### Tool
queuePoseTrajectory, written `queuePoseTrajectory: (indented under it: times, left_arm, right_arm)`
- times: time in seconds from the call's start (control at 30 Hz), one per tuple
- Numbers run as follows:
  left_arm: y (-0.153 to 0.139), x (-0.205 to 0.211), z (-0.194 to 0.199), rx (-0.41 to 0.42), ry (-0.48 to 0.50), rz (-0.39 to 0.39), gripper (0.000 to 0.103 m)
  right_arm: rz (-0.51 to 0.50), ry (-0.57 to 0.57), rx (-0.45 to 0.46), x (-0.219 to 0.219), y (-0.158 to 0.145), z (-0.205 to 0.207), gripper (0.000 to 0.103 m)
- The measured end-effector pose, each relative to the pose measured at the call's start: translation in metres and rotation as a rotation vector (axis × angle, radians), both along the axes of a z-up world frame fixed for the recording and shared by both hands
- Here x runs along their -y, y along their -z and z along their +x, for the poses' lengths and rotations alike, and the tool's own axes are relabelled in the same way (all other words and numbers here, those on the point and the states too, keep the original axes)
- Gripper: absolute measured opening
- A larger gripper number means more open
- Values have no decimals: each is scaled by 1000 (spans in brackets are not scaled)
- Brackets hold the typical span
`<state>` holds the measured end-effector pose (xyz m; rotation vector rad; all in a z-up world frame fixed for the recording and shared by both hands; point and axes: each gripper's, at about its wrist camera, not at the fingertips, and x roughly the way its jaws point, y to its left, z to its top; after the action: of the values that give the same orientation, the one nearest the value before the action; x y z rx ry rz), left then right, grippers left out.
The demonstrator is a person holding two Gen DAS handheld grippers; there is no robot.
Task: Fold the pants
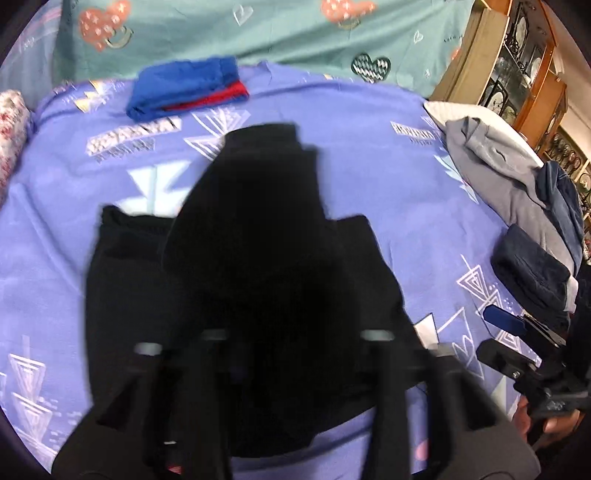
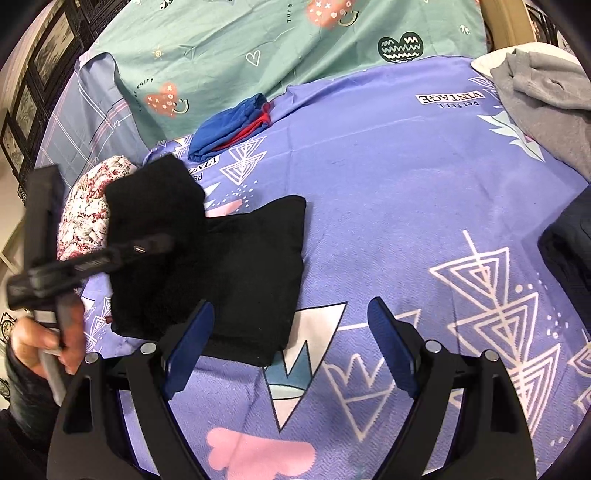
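Note:
Black pants (image 1: 236, 236) lie folded in a thick bundle on the purple patterned bed sheet (image 1: 369, 166). In the left wrist view my left gripper (image 1: 295, 328) hovers blurred over the near part of the bundle, its dark fingers spread wide and pinching nothing. The right wrist view shows the pants (image 2: 240, 266) to the left of my right gripper (image 2: 291, 347). Its blue pads (image 2: 192, 343) stand wide apart over the sheet, the left pad at the bundle's near edge. A hand (image 2: 40, 347) holds the left gripper (image 2: 140, 247) above the pants' far side.
A folded blue and red garment (image 1: 184, 92) lies at the far edge, against a teal sheet (image 1: 295, 33). Grey clothes (image 1: 498, 166) and a navy folded piece (image 1: 532, 273) are piled at the right. A floral pillow (image 2: 88, 210) lies left; a wooden cabinet (image 1: 524, 74) stands beyond.

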<state>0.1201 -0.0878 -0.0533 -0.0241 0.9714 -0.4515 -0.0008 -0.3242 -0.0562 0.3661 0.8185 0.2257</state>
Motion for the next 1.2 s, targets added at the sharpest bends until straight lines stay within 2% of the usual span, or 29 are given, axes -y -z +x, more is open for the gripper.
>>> queuePoseTrajectory:
  times: [0.03,0.1,0.2,0.33,0.4,0.5,0.57,0.67,0.8,0.87,0.97,1.1,1.2]
  left_arm:
    - [5,5,1,-27,11,-24,91]
    - [13,15,1,-88,69,-81,92]
    - [13,23,-1,-122,108,-76,93]
    - [-7,5,-5,-109,94,-149,94]
    - [-22,-11,-7,-62,67,-166,97]
    - [-36,-38,-9,28,-7,-118,99]
    - [-33,-61,-9,53,-79,-73,99]
    - [-18,-88,-4,10,-161,-57,99]
    - [9,-118,1,-84,-252,-101,99]
    - [16,-124,1,-93,-265,-103,99]
    - [25,-123,0,-107,-239,-43,99]
    - [32,-118,-5,-98,-211,-32,99]
    - [37,-114,-6,-91,-193,-9,99]
  right_arm:
    - [4,0,1,1,0,-1,85]
    - [11,-2,-2,2,1,-2,85]
    - [10,-5,-6,4,2,-2,85]
    - [12,2,-12,7,3,0,85]
    - [21,5,-23,8,6,3,85]
    - [26,-5,-31,3,7,7,85]
    - [26,-19,-37,-1,7,11,85]
    - [36,-40,-53,-9,9,18,85]
    - [34,-59,-71,-19,9,26,85]
    - [21,-63,-66,-25,7,29,85]
    - [29,-65,-60,-32,5,36,85]
    - [110,-74,-117,-39,14,52,72]
    - [178,-77,-167,-44,23,62,70]
